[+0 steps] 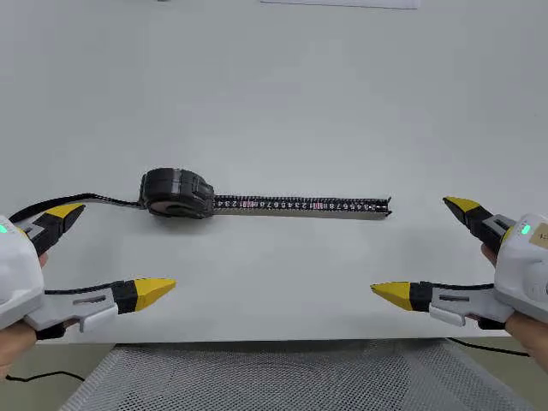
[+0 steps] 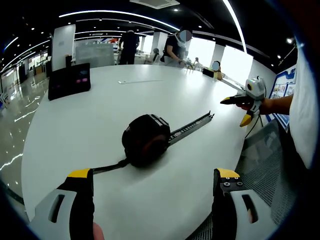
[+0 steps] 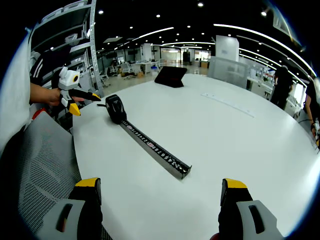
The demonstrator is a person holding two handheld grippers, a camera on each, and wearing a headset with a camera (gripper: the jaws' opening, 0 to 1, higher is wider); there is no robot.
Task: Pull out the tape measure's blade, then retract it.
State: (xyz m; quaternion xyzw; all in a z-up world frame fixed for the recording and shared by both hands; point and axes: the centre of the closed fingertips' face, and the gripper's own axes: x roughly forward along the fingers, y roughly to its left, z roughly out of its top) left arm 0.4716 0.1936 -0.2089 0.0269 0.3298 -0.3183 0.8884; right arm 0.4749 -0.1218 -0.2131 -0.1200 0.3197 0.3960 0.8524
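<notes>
On table (image 1: pixel 300 103) | tape measure (image 1: pixel 177 193) | blade (image 1: pixel 300 205) extended (lying flat), untouched

We saw a big white table (image 1: pixel 300 77) w/ a rounded edge, its top plain and glossy. Below the near edge sat a grey mesh chair (image 1: pixel 282 377). Far across the table stood a dark tablet (image 2: pixel 70 80), propped at a slant, w/ small pink marks on its face. Not far from it lay a thin pale strip (image 2: pixel 140 81), flat on the top. Beyond the table a few people (image 2: pixel 129 45) stood near bright windows (image 2: pixel 235 62). Long light strips (image 2: pixel 120 12) ran across the dark ceiling. Metal shelving (image 3: pixel 70 25) rose at one side of the room; desks etc. further back were too small to make out.
</notes>
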